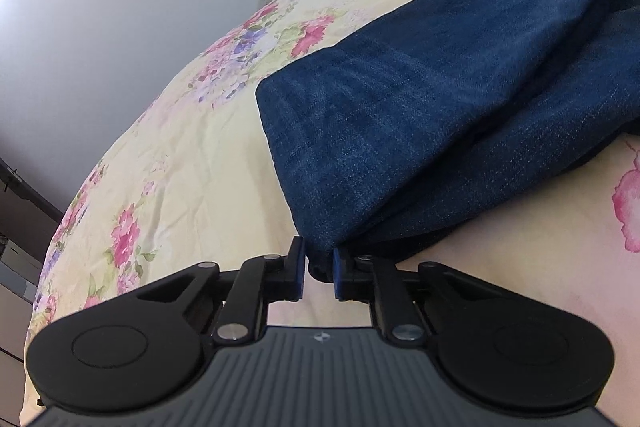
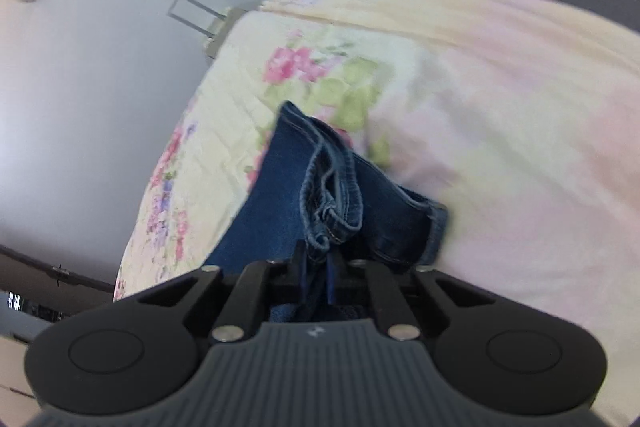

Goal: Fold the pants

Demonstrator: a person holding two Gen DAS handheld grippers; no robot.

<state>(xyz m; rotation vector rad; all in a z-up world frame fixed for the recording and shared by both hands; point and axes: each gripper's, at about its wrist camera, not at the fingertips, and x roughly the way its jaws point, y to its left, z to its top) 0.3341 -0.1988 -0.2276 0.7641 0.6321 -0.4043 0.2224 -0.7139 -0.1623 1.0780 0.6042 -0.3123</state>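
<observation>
2 hand-held grippers clamp blue jeans (image 1: 420, 115) on floral bed (image 1: 180, 155): left hand-held gripper (image 1: 319, 269) pinches folded corner; right hand-held gripper (image 2: 319, 267) closed tight on hem near bed's edge.

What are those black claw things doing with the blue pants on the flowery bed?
A person is folding blue jeans on a bed with a flowery sheet, holding a pincher tool in each hand. The left gripper has pinched a folded corner of the jeans. The right gripper is shut on the hem end of the legs. Both have a hold, so the next fold looks ready to start.
</observation>
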